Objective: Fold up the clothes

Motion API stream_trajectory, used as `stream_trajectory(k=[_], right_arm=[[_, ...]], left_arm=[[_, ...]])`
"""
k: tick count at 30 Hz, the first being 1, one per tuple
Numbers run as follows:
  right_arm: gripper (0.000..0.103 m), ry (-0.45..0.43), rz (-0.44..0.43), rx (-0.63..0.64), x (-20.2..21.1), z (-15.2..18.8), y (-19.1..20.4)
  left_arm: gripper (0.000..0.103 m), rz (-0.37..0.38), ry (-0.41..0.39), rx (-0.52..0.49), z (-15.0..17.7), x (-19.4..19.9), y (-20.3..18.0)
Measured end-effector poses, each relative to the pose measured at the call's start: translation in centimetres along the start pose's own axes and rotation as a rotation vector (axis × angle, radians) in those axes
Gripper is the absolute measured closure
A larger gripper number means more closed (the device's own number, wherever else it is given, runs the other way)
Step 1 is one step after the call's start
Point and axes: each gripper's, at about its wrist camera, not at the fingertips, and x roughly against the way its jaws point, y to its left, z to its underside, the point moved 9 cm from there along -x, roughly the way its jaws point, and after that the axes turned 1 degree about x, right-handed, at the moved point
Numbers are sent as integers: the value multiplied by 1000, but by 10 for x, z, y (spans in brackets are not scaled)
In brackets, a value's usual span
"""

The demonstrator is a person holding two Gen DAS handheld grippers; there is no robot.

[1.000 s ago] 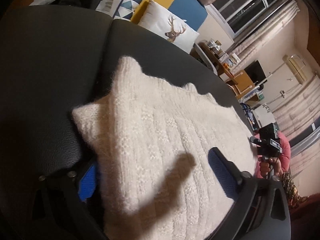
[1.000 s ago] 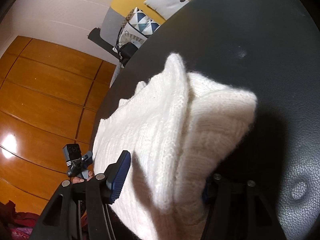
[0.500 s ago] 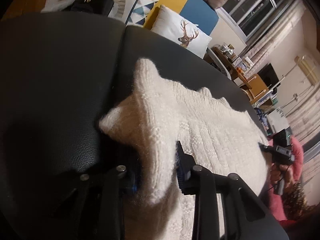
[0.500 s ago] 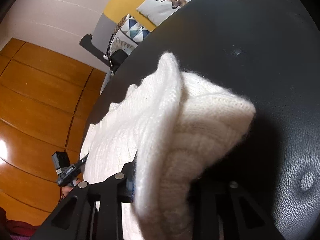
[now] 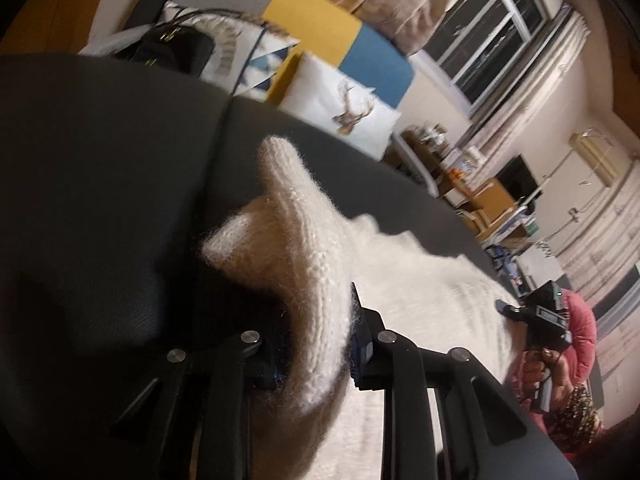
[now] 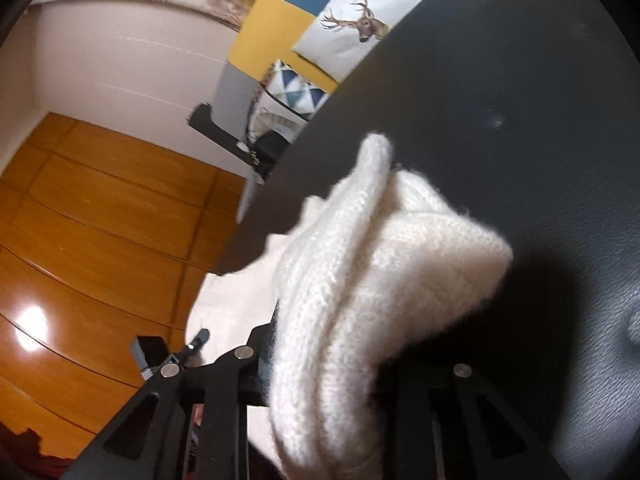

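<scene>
Blue-padded fingers of the left gripper were closing on a bunched edge of the cream knitted sweater, the wool squeezed between them and bulging out above and below the narrow gap. That gripper pointed downward at a slant over the black leather surface, its pinched fold raised off the surface into a peak. The right gripper was closing too, its dark fingers pressed onto a thick doubled fold of the same sweater, which filled the space between them and spilled forward in a rounded lump. It also tilted down, less steeply. The rest of the sweater lay spread on the black surface between the two grippers. In the left wrist view, the person's hand gripped the right gripper's handle, beside a pink sleeve. Beyond the surface stood a deer-print cushion.
</scene>
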Motion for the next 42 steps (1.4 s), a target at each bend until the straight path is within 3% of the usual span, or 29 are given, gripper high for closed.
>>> stream_trajectory(k=[11,26,34,42], right_arm=[[82,-87,-187,-33,25,-19,67],[83,-51,-356,109,23,-30,203],[83,53,-444,234,-21,-32,304],[83,244,-559,316,-126,-9,399]], left_arm=[[84,155,-79,-58,-29,32,-69],[85,246,-213,-157,-80,93,-130],[85,202,-343,-187,-111,151,-123],[85,64,-480,-124,-143,212,-71]])
